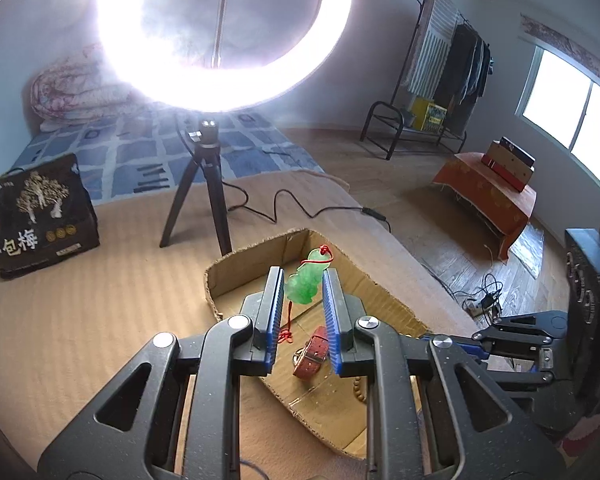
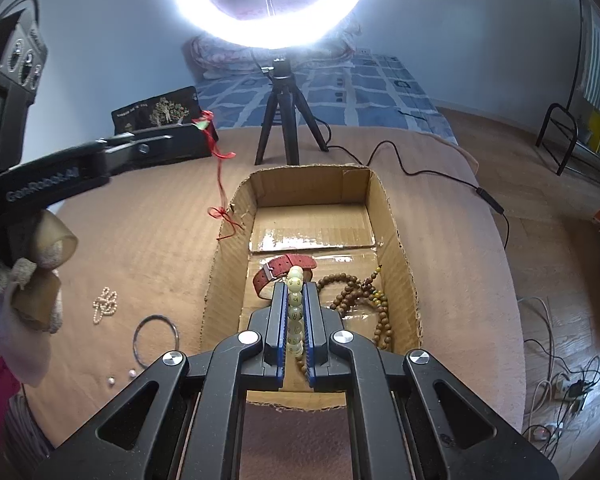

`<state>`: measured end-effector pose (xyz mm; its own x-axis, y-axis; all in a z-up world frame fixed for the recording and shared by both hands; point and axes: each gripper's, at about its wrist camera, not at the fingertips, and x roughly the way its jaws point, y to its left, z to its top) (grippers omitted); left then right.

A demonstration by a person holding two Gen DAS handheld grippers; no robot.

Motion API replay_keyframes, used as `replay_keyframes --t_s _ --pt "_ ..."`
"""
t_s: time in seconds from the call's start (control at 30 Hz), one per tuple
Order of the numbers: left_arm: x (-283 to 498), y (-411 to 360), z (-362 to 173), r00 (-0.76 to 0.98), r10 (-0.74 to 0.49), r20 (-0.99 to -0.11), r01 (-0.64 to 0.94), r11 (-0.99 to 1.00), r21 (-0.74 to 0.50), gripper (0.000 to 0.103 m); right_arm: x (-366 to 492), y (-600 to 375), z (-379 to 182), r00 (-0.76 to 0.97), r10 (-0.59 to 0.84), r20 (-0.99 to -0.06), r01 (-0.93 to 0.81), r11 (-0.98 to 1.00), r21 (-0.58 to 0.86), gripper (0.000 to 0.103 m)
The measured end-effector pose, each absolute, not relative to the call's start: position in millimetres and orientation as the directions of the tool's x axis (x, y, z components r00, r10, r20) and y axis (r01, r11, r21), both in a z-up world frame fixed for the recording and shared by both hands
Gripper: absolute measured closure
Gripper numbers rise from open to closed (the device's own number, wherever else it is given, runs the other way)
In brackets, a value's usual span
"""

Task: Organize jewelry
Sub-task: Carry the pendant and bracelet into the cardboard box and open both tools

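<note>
My left gripper (image 1: 302,280) is shut on a green jade pendant (image 1: 305,283) with a red cord (image 1: 287,330), held above the open cardboard box (image 1: 216,280); in the right wrist view it (image 2: 200,124) is left of the box (image 2: 396,232), cord (image 2: 220,184) dangling over the rim. My right gripper (image 2: 295,296) is shut on a pale bead bracelet (image 2: 295,304) over the box's near end. Inside lie a red watch strap (image 2: 284,268) and brown wooden beads (image 2: 360,292); the strap also shows in the left wrist view (image 1: 314,354).
On the tan mat left of the box lie a pearl string (image 2: 106,304), a thin metal bangle (image 2: 156,340) and two small pearls (image 2: 120,377). A ring light on a tripod (image 2: 278,120) stands behind the box, its cable (image 2: 420,172) trailing right. A black bag (image 1: 32,212) sits far left.
</note>
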<state>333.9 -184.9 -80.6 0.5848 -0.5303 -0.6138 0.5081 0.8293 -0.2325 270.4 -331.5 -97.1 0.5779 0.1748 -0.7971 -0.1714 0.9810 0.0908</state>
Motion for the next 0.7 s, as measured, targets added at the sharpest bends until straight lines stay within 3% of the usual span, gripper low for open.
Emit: replay_keyframes --t_s 0.7 --pt "365 -202 -142 0.532 -0.446 -0.72 0.469 0.863 -0.188 0.084 279 -320 -140 0.506 0.205 -0.838 -0.191 0.974 0.123 0.097"
